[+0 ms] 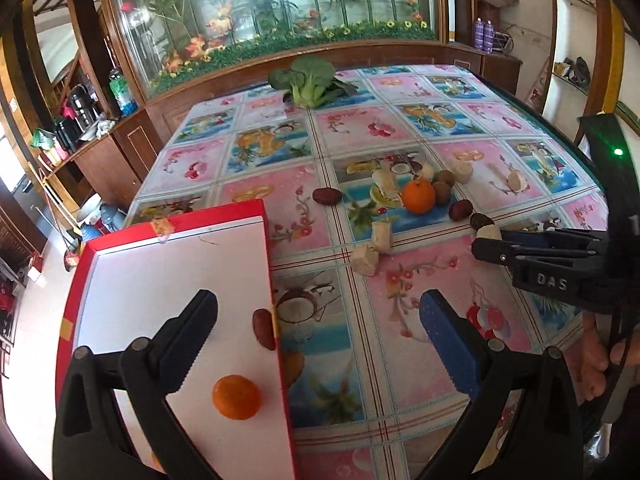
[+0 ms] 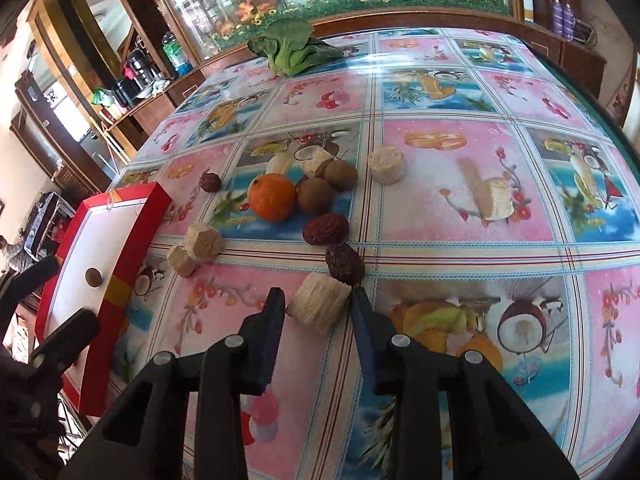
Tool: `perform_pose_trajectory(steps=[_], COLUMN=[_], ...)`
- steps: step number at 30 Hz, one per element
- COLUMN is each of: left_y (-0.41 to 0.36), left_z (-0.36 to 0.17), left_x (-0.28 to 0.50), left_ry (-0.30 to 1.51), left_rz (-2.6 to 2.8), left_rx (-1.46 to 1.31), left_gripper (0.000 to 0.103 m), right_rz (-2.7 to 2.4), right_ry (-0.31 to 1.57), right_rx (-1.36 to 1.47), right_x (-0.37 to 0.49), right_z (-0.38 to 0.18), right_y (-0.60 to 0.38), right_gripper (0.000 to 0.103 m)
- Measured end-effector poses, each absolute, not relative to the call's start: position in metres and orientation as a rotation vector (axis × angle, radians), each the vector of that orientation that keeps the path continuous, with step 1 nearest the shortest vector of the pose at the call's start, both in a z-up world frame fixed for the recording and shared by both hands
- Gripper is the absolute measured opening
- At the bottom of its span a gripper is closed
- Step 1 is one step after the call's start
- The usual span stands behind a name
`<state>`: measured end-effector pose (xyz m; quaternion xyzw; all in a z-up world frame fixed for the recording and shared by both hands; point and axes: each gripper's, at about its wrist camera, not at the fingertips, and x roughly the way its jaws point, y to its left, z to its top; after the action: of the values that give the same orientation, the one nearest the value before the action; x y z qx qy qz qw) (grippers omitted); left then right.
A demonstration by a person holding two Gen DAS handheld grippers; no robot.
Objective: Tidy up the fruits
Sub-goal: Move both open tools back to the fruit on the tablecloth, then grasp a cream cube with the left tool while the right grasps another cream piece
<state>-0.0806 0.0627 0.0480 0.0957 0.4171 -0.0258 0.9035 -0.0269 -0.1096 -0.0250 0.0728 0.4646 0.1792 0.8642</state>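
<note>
Table: I see a fruit-print vinyl tablecloth, fruits mostly mid-table.
Done: shallow red-rimmed white box at the left edge holds one orange mandarin and one dark date.
Left: another mandarin, brown kiwis, dates, pale cut chunks.
Left gripper: wide, empty.
Right gripper: narrowed around a pale ridged chunk; contact unclear.

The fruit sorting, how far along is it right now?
Early. Done: one orange and one red date lie in the red box. In hand: the right tool brackets a pale sugarcane piece. Left: another orange, kiwis, dates and other cane pieces on the table.
</note>
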Motion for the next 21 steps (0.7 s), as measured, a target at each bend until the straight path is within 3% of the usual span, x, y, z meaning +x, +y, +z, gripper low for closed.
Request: perform_pose_trajectory(steps=[11, 14, 19, 21], left_y=[0.042, 0.042, 0.049, 0.052], left_z=[0.021, 0.011, 0.001, -0.001], left_x=[-0.03, -0.022, -0.012, -0.008], left_ry=[0.96, 0.997, 1.024, 1.031], left_rz=[-0.121, -0.16, -0.17, -0.173], left_rx=[0.228, 0.236, 0.214, 0.192], left_gripper=[0.1, 0.081, 0.075, 0.066], right_rz=[0.492, 0.498, 0.502, 0.5], right_ry=[0.966, 0.968, 0.959, 0.953], right_rx=[0.262, 0.279, 0.252, 0.229], right_x=[-0.025, -0.024, -0.025, -0.025], right_z=[-0.031, -0.031, -0.03, -0.03], right_y=[-0.16, -0.162, -0.156, -0.152], right_gripper=[0.032, 0.032, 0.032, 0.032])
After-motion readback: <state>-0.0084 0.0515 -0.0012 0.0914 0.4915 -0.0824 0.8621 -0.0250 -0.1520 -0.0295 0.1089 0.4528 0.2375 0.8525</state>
